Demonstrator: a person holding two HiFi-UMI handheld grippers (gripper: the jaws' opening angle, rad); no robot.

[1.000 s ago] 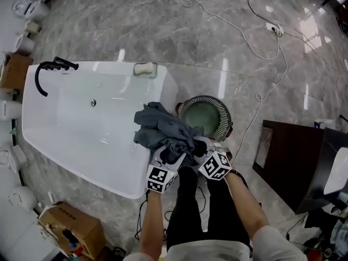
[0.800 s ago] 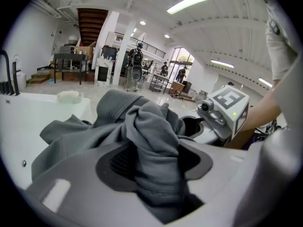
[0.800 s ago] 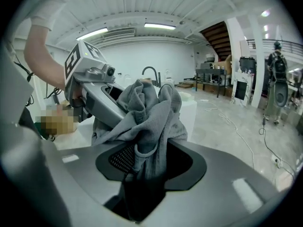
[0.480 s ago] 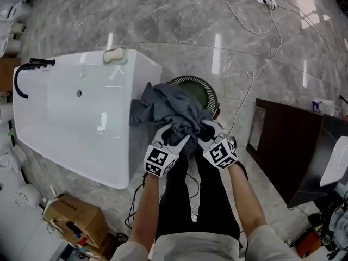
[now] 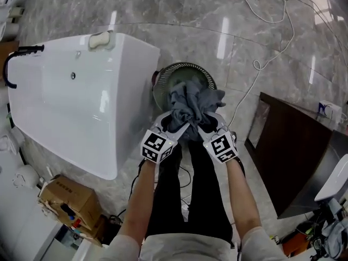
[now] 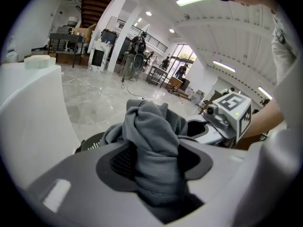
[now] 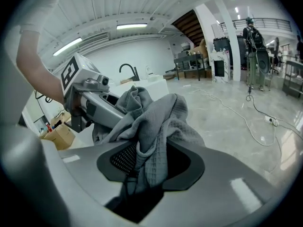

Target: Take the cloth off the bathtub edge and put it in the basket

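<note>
We have the grey cloth [image 5: 190, 103] bunched between both claws, right over the basket [image 5: 161, 76], which sits on the floor just beside the bathtub [image 5: 81, 91] corner. The left claw [image 5: 175, 127] is clamped on a thick fold. The right claw [image 5: 205, 127] is closing on another fold, with cloth squeezed between its jaws. The risk now is that the bundle is wide, so a loose tail could drape over the basket's rim. If one claw lets go first, we reckon the cloth swings sideways and slides to the floor.
</note>
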